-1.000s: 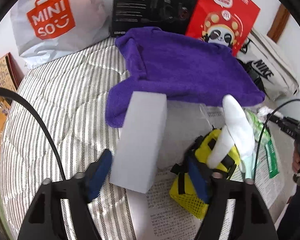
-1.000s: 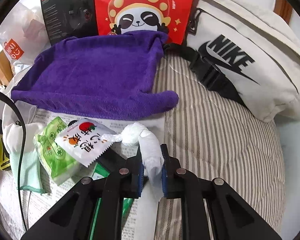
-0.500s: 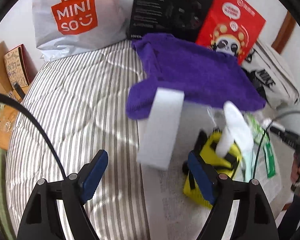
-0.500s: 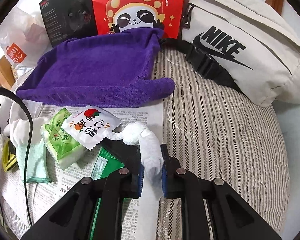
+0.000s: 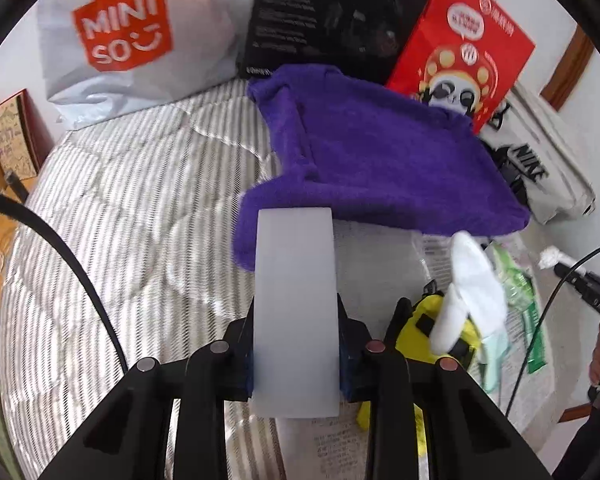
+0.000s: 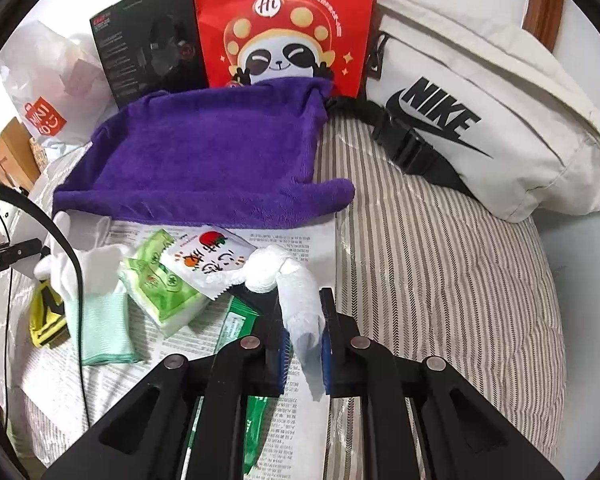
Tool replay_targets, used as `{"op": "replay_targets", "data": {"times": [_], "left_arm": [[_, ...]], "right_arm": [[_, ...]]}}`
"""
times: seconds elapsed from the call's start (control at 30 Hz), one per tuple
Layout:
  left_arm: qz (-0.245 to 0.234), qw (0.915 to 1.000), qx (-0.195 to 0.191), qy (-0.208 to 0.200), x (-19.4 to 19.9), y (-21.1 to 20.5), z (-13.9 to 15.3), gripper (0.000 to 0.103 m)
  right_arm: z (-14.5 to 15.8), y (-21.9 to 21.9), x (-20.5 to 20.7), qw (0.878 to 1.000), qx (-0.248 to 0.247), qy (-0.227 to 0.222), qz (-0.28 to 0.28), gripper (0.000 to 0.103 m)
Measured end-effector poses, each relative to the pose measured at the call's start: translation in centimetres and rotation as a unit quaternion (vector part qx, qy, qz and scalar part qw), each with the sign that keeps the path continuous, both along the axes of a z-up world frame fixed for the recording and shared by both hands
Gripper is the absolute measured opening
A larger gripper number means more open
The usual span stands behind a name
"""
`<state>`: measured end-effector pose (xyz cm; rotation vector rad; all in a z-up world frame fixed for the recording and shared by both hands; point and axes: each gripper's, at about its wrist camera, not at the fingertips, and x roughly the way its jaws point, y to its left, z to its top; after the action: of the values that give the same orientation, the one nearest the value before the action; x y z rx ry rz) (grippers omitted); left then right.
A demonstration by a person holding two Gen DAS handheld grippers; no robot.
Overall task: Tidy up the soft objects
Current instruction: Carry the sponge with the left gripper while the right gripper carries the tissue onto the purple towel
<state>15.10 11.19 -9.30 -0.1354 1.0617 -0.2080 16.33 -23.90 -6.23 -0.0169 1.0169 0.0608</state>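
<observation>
Partly hidden, the blue pads of the left gripper sit behind the white foam block; its jaws are closing onto the block's sides, gripping it upright just before the purple towel. Clamped tight, the right gripper pinches a knotted white cloth whose lower end hangs out of frame, over the newspaper. Open striped bedding lies rightward, bounded by a Nike bag

light: bright, even daylight | shadows: soft | blur: slight motion | edges: fisheye bend, dark vignette corners
</observation>
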Motion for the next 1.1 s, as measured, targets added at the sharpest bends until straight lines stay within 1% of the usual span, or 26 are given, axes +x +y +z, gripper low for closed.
{"op": "replay_targets", "data": {"times": [0.07, 0.17, 0.3, 0.4, 0.47, 0.73, 0.93, 1.1], "left_arm": [[0.005, 0.9999, -0.011, -0.003, -0.5, 0.8, 1.0, 0.028], [0.013, 0.9998, -0.007, -0.009, -1.0, 1.4, 2.3, 0.028], [0.005, 0.9997, -0.013, -0.021, -1.2, 1.5, 4.0, 0.028], [0.005, 0.9995, -0.019, -0.024, -0.7, 1.4, 4.9, 0.028], [0.002, 0.9994, -0.024, -0.024, 0.0, 1.2, 5.3, 0.028], [-0.019, 0.9993, -0.018, -0.027, 3.7, -0.6, 6.3, 0.028], [-0.018, 0.9994, -0.023, -0.022, 7.1, -1.5, 6.2, 0.028], [-0.020, 0.9994, -0.025, -0.014, 10.4, -2.9, 5.4, 0.028]], "right_arm": [[0.6, -0.1, 0.0, 1.000, 0.008, -0.002, -0.003, 0.013], [1.4, -0.2, 0.1, 1.000, 0.020, -0.006, -0.009, 0.012], [2.6, 0.1, 0.6, 0.999, 0.035, -0.009, -0.004, 0.011], [3.5, 0.7, 1.4, 0.999, 0.037, -0.013, 0.003, 0.011], [3.8, 1.0, 2.0, 0.999, 0.040, -0.015, 0.006, 0.011], [4.6, 2.5, 5.9, 0.998, 0.051, -0.026, 0.028, 0.011], [4.7, 2.9, 9.5, 0.997, 0.057, -0.037, 0.035, 0.011], [4.0, 3.4, 13.1, 0.997, 0.059, -0.035, 0.031, 0.011]]}}
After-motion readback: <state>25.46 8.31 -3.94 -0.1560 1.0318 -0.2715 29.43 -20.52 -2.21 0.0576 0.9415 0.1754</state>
